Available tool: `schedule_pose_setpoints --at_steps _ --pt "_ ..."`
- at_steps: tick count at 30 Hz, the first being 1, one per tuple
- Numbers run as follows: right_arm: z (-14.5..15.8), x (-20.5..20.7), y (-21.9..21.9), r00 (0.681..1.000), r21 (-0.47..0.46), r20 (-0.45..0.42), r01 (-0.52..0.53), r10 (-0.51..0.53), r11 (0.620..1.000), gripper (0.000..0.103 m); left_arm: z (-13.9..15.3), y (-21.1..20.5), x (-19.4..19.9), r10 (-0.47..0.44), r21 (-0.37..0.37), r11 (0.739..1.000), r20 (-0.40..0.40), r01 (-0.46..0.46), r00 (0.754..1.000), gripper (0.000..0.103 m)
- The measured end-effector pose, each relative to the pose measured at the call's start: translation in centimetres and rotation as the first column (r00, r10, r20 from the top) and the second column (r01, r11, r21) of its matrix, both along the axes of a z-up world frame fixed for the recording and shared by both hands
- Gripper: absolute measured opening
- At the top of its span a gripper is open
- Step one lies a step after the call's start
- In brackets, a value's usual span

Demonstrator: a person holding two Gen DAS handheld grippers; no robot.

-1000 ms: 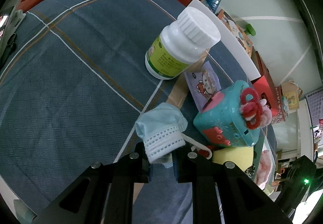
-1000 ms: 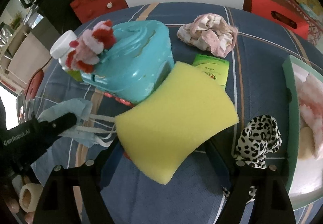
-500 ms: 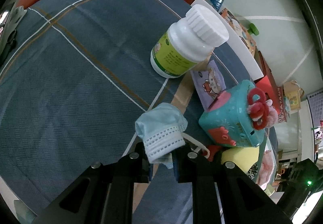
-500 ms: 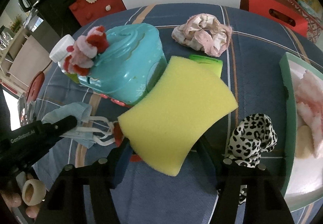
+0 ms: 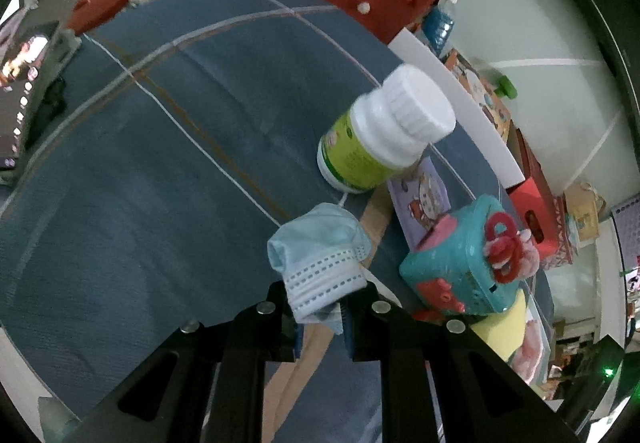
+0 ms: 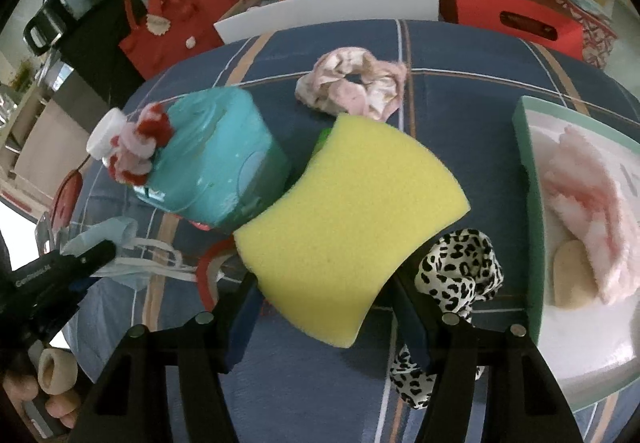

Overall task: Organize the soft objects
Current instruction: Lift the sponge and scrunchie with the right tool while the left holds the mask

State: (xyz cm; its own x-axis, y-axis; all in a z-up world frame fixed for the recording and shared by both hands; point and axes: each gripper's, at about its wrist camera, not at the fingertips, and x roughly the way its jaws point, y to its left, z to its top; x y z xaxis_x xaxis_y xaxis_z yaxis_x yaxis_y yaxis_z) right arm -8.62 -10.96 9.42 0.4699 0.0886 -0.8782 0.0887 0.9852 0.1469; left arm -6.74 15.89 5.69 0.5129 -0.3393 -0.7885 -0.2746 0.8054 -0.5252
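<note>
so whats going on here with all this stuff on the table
A person holds a gripper in each hand and is sorting soft items on a blue plaid tablecloth. The left gripper is shut on a light blue face mask. The right gripper is clamped on a yellow sponge, held above the cloth. A green-rimmed tray already holds a pink fluffy cloth. A pink scrunchie and a leopard-print scrunchie lie loose on the cloth, near a teal toy box and a white-capped pill bottle.

scrunchie (image 6: 354, 85) behind sponge (image 6: 352, 235)
</note>
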Motion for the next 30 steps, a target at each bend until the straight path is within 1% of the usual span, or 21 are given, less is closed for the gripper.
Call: schedule_pose_setpoints --at_steps 2,4,12,16,19,23,26,30 --pt "0.1 0.0 -0.2 1.000 -0.001 0.001 0.004 -0.004 1.000 0.066 0.4 0.1 -0.2 0.011 0.020 1.000 0.015 -0.011 1.000 0.015" --pt "0.1 -0.3 -0.1 1.000 0.002 0.003 0.007 -0.007 1.000 0.066 0.7 0.3 -0.3 0.017 0.026 1.000 0.028 -0.018 0.999 0.015" --pt "0.4 -0.3 -0.2 1.000 0.006 0.016 0.020 -0.020 1.000 0.066 2.5 1.3 -1.4 0.044 0.017 0.999 0.109 -0.046 0.993 0.015" --pt "0.9 -0.5 -0.5 0.999 0.001 0.027 0.026 -0.026 1.000 0.066 3.1 1.1 -1.3 0.037 0.017 0.999 0.127 -0.040 0.991 0.015" --pt "1.6 -1.0 -0.8 0.999 -0.004 0.043 0.033 -0.033 0.999 0.066 3.7 1.2 -1.6 0.048 0.019 0.999 0.145 -0.051 0.988 0.015" --pt "3.3 -1.8 -1.0 0.995 -0.022 0.092 0.049 -0.046 0.999 0.066 5.6 1.8 -2.6 0.070 0.020 0.997 0.212 -0.076 0.975 0.015" --pt "4.5 -2.3 -1.3 0.990 -0.031 0.129 0.055 -0.050 0.998 0.066 6.6 1.5 -2.9 0.069 0.019 0.997 0.240 -0.076 0.968 0.015" --pt "5.6 -2.7 -1.6 0.986 -0.041 0.155 0.069 -0.062 0.997 0.066 7.9 1.1 -3.2 0.046 0.027 0.998 0.275 -0.056 0.960 0.015"
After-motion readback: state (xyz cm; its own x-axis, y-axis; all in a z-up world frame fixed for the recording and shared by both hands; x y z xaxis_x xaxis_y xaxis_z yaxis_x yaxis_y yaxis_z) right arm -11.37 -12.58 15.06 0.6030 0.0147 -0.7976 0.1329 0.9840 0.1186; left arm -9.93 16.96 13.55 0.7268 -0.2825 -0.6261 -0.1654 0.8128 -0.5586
